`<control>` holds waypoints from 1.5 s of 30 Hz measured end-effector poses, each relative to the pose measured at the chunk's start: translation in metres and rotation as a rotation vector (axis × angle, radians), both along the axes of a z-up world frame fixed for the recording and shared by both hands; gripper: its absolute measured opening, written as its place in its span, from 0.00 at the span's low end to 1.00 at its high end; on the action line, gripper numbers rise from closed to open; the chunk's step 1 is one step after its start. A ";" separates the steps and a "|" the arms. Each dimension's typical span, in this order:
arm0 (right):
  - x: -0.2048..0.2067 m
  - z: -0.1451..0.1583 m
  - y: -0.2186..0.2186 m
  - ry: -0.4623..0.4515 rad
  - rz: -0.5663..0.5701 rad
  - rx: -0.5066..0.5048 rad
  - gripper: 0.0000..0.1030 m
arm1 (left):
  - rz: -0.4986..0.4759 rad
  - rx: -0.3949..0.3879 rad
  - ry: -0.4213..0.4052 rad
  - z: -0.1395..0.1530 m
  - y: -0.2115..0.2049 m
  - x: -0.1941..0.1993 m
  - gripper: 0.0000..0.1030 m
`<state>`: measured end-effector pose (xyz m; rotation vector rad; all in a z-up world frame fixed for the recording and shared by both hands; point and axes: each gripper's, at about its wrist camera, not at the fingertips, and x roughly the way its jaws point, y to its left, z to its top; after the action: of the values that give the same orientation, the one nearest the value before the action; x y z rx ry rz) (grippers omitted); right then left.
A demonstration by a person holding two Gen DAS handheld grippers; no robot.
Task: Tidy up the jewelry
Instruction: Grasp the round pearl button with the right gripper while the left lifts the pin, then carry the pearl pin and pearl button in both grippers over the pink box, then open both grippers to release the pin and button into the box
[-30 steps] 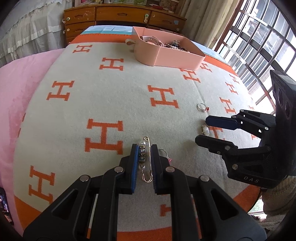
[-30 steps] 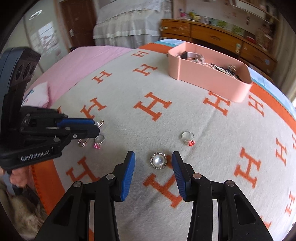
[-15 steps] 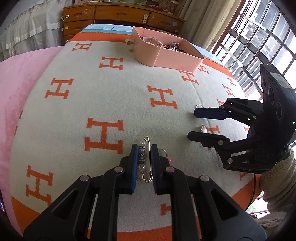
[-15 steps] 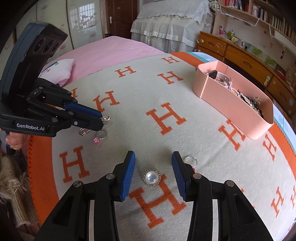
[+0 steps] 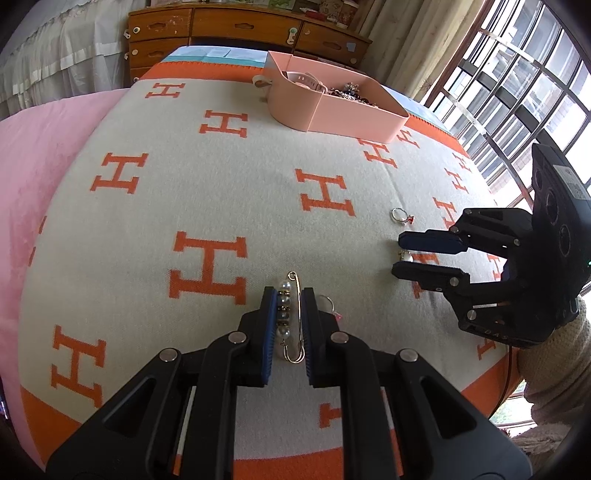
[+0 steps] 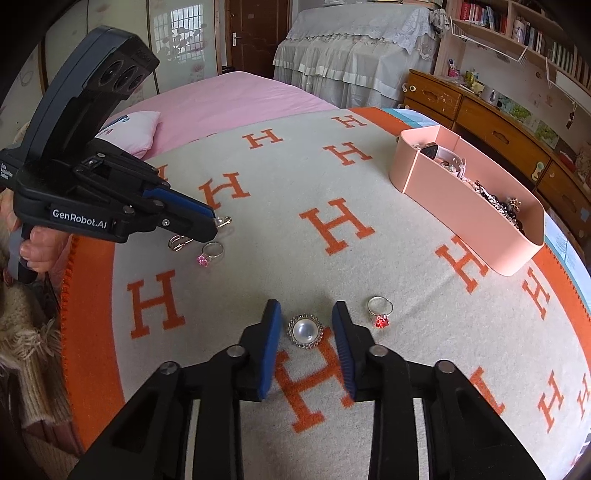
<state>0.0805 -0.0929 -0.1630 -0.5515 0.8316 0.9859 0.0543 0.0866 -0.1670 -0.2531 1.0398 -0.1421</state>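
My left gripper [image 5: 289, 317] is shut on a gold pin with a row of pearls [image 5: 284, 314], which lies on the H-patterned blanket [image 5: 221, 177]. In the right wrist view the left gripper [image 6: 212, 223] appears at the left, with the pin's tip [image 6: 224, 220] poking out. My right gripper [image 6: 306, 328] straddles a round pearl brooch [image 6: 305, 329] with its jaws closing. A small gap remains on each side. In the left wrist view the right gripper [image 5: 399, 255] sits at the right. The pink organizer box [image 6: 461, 210] holds several pieces of jewelry.
A pink-stone ring [image 6: 210, 253] lies just beside the left gripper, and a red-stone ring [image 6: 380, 313] just right of the right gripper. A pink sheet [image 6: 229, 96], a wooden dresser [image 5: 221, 29] and windows [image 5: 517, 92] surround the bed. A person's fingers [image 6: 29, 240] grip the left handle.
The right gripper rolled and settled over the round pearl brooch, and its jaws narrowed around it. The left gripper kept still, holding the pearl pin.
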 end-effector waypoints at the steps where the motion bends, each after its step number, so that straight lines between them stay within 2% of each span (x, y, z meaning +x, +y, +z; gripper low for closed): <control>1: 0.000 0.000 -0.001 0.000 -0.004 0.001 0.19 | 0.002 0.001 0.002 0.000 0.000 0.000 0.10; 6: -0.006 0.005 -0.003 -0.023 -0.041 -0.014 0.19 | 0.025 -0.002 0.013 0.007 0.002 0.000 0.10; 9: -0.014 0.022 -0.006 -0.044 -0.069 0.015 0.19 | 0.020 -0.005 -0.014 0.027 0.004 0.002 0.10; 12: -0.017 0.054 -0.012 -0.069 -0.122 0.078 0.19 | 0.005 0.029 -0.070 0.059 0.002 0.010 0.10; 16: -0.012 0.114 -0.016 -0.109 -0.204 0.165 0.19 | -0.001 0.086 -0.166 0.110 -0.004 0.032 0.10; 21: 0.017 0.184 -0.018 -0.142 -0.356 0.242 0.19 | 0.015 0.140 -0.288 0.170 -0.011 0.067 0.10; 24: 0.043 0.214 -0.017 -0.174 -0.456 0.267 0.19 | 0.026 0.153 -0.320 0.194 -0.014 0.096 0.10; 27: 0.077 0.228 -0.019 -0.154 -0.557 0.296 0.19 | 0.036 0.167 -0.316 0.199 -0.018 0.126 0.10; 30: 0.114 0.222 -0.022 -0.102 -0.645 0.298 0.19 | 0.031 0.172 -0.269 0.188 -0.022 0.161 0.10; 32: 0.142 0.210 -0.024 -0.052 -0.690 0.277 0.19 | 0.020 0.181 -0.229 0.171 -0.025 0.186 0.10; 35: 0.183 0.176 -0.026 0.040 -0.748 0.244 0.19 | 0.008 0.194 -0.169 0.142 -0.027 0.215 0.10; 39: 0.224 0.125 -0.020 0.118 -0.799 0.202 0.19 | -0.002 0.211 -0.105 0.108 -0.029 0.247 0.10; 45: 0.266 0.078 -0.008 0.208 -0.815 0.226 0.19 | -0.032 0.210 -0.062 0.076 -0.033 0.275 0.10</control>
<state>0.3469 -0.1014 -0.0855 0.1055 0.9947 0.3719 0.3296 0.0534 -0.0908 -0.0419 0.9884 -0.0683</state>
